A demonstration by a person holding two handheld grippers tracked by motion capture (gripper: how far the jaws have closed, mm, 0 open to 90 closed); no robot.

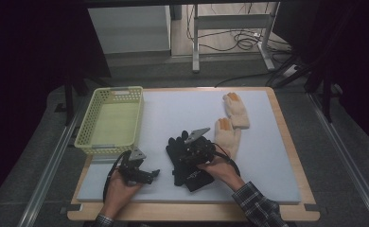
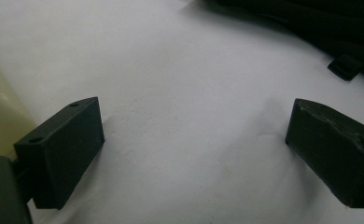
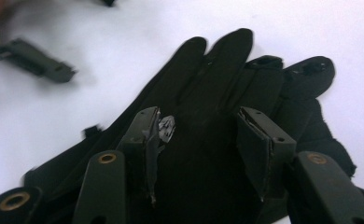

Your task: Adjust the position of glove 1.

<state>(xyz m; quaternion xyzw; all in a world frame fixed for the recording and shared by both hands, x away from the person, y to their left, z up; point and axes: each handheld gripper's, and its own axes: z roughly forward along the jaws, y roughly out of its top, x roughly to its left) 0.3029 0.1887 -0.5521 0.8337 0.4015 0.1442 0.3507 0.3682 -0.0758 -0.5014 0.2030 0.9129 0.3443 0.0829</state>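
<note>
A pair of black gloves [image 1: 179,165] lies stacked on the white mat [image 1: 173,109], near the front middle. My right gripper [image 1: 183,153] hangs low over them. In the right gripper view its jaws [image 3: 201,135] stand apart on either side of the top glove's palm [image 3: 203,93], with its fingers pointing away; the pads do not press on it. My left gripper [image 1: 150,174] rests at the front left, open, with bare mat between its jaws [image 2: 194,140]. The black gloves' edge [image 2: 311,23] shows at the upper right in the left gripper view.
Two cream gloves with orange fingertips [image 1: 237,109] [image 1: 227,135] lie at the right of the mat. A pale yellow basket [image 1: 137,118] stands at the left and holds nothing. The wooden table edge [image 1: 291,142] borders the mat.
</note>
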